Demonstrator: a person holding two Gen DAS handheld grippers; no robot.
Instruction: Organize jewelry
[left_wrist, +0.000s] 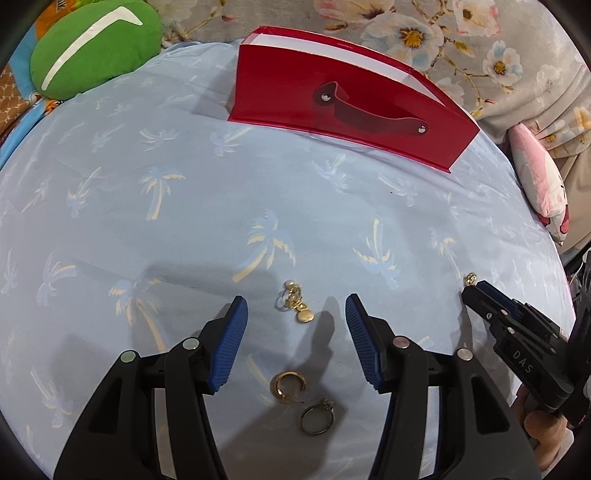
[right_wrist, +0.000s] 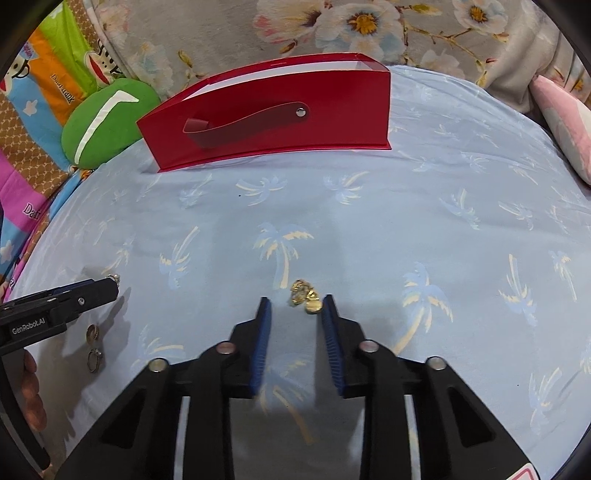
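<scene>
Nothing stowed yet: four pieces loose on sheet (left_wrist: 184, 229), red box (left_wrist: 332, 110) beyond. Left gripper (left_wrist: 297, 308) spread around pearl earring (left_wrist: 295, 304). Right gripper (right_wrist: 295, 301) half-closed at gold earring (right_wrist: 306, 295), not pinching. Hoop (left_wrist: 289, 384), ring (left_wrist: 317, 419) untouched.

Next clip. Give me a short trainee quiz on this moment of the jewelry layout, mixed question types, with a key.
1. True or false: the red case stands on the palm-print sheet, beyond the jewelry.
2. What lies between the fingertips of the left gripper? A) a watch B) a gold drop earring with a pearl C) a bracelet
3. How many jewelry pieces show in the left wrist view?

Key
1. True.
2. B; the jaws stand open on either side of it, not pressing it.
3. Four: the drop earring, a gold hoop, a ring, and a second gold earring at the tip of the right gripper.
</scene>
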